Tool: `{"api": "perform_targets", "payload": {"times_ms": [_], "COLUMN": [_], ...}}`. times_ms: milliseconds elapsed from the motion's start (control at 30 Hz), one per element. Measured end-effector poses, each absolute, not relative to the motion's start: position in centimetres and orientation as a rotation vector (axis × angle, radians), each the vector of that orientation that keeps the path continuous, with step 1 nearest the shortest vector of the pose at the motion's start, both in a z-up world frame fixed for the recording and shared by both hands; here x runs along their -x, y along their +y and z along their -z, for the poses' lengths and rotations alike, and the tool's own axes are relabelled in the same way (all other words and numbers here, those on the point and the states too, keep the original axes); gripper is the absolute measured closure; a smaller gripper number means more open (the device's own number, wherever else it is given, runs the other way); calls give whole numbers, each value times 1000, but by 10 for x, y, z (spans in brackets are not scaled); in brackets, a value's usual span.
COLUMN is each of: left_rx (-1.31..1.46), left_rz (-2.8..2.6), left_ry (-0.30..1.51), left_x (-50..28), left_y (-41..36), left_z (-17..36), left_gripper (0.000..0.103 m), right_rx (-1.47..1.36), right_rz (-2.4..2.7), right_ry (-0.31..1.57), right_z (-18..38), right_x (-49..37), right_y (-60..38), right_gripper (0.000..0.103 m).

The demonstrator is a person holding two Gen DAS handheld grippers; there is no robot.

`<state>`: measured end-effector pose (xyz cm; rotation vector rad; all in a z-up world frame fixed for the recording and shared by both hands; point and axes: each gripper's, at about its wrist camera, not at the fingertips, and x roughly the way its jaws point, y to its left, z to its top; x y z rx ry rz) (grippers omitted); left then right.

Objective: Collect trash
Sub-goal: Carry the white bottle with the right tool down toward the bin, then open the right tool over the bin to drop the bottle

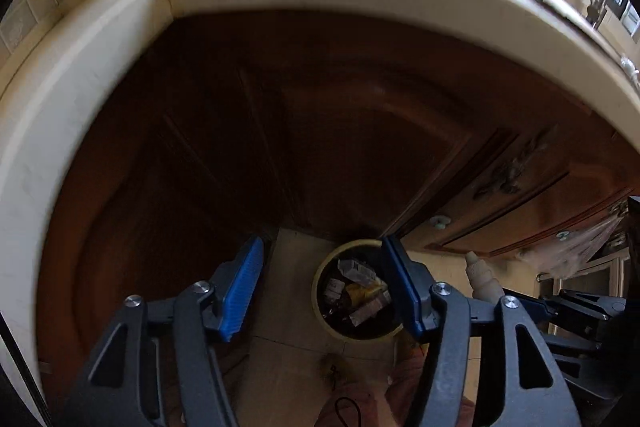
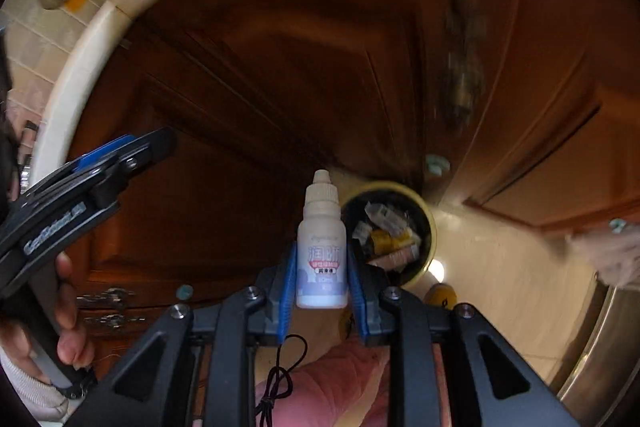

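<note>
Right hand-held gripper [image 2: 322, 277] is clamping the bottle [image 2: 322, 251] by its lower body, cap forward, beside the bin [image 2: 430, 227] on the floor; left hand-held gripper [image 1: 324, 287] is hanging open, empty. Bottle is likely light, stiff, smooth; mid-body grip suits

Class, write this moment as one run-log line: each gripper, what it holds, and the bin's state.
left gripper: open, empty | right gripper: shut on dropper bottle | trash bin: on floor below, holds packaging
</note>
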<state>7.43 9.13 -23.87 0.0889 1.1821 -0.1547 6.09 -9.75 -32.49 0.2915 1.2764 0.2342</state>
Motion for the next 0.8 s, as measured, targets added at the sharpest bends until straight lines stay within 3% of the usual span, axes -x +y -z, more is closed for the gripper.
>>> {"api": "perform_targets", "payload": {"times_ms": [267, 400, 500, 567, 800], "left_rx": [-84, -82, -98, -107, -104], "left_rz": [140, 126, 112, 112, 93], "left_ry": [1253, 1267, 1264, 1275, 1309], "left_x": [-68, -70, -70, -72, -75], "left_y": [90, 91, 91, 91, 94], "left_z": [313, 338, 353, 362, 373], "left_gripper": [24, 9, 3, 2, 2], "right_rx": [-267, -243, -217, -213, -204], "right_rz": [-225, -224, -206, -192, -197], "right_ry": [1369, 1382, 1407, 1413, 1426], "right_z": [412, 443, 463, 473, 484], "right_x": [-86, -97, -107, -111, -112], "right_y": [-94, -91, -85, -84, -82], "right_gripper": [78, 78, 66, 60, 59]}}
